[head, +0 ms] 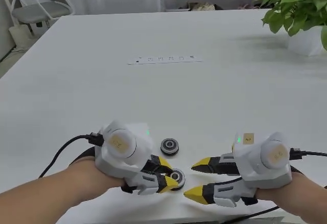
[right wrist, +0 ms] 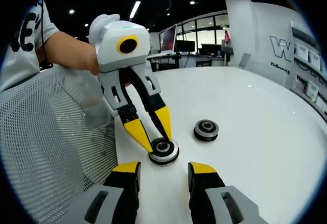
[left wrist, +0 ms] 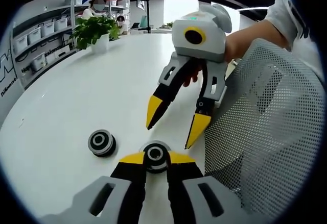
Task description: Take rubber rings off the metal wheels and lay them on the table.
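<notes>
Two small metal wheels with black rubber rings lie near the front edge of the white table [head: 153, 96]. The nearer wheel [head: 178, 176] [left wrist: 155, 152] [right wrist: 163, 151] sits between the yellow tips of my left gripper [head: 170, 174] [left wrist: 156, 158] [right wrist: 156, 138], which is shut on it. A second wheel [head: 169, 146] [left wrist: 101, 142] [right wrist: 206, 130] rests free a little farther back. My right gripper [head: 190, 181] [left wrist: 169, 135] [right wrist: 164, 169] stands open just right of the held wheel. Its tips point at that wheel with nothing between them.
A white power strip [head: 164, 59] lies across the middle of the table. A potted plant [head: 299, 9] stands at the far right corner. Behind the grippers is a mesh chair back [left wrist: 265, 132] [right wrist: 46, 147]. The table's front edge runs just below both grippers.
</notes>
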`<state>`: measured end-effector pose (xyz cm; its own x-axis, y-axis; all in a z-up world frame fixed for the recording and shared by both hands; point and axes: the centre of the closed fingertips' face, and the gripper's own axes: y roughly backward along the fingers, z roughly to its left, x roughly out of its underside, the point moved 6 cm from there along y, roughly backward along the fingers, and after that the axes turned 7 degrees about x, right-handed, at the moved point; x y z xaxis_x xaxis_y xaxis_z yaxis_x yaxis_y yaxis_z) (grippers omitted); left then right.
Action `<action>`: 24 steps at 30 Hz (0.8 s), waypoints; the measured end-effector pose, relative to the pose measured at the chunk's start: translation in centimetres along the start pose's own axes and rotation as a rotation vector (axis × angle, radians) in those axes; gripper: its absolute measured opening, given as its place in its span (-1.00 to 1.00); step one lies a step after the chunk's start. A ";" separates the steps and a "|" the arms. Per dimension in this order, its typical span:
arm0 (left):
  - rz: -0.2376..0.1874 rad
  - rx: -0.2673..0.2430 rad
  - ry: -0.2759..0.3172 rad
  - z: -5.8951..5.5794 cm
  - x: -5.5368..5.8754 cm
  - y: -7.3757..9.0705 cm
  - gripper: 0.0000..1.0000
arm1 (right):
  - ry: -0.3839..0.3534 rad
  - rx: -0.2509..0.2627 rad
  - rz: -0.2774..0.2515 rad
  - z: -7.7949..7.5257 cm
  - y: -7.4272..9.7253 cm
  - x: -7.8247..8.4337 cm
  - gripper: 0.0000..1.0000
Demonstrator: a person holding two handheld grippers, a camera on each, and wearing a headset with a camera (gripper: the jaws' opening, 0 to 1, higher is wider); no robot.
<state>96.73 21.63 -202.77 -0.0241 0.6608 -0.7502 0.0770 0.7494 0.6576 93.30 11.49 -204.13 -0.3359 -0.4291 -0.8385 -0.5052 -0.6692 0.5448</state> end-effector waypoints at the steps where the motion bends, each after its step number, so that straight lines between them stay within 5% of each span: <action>1: 0.000 -0.006 0.001 0.1 0.0 0.0 -0.82 | 0.000 0.000 -0.001 0.0 0.0 0.0 -0.30; 24: -0.031 -0.034 0.004 -0.1 0.2 -0.1 -0.84 | 0.005 -0.024 0.009 0.2 -1.9 -0.3 -0.38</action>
<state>96.66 21.65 -203.00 -0.0299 0.6371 -0.7702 0.0420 0.7706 0.6359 94.23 13.01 -204.94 -0.3361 -0.4382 -0.8337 -0.4828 -0.6799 0.5520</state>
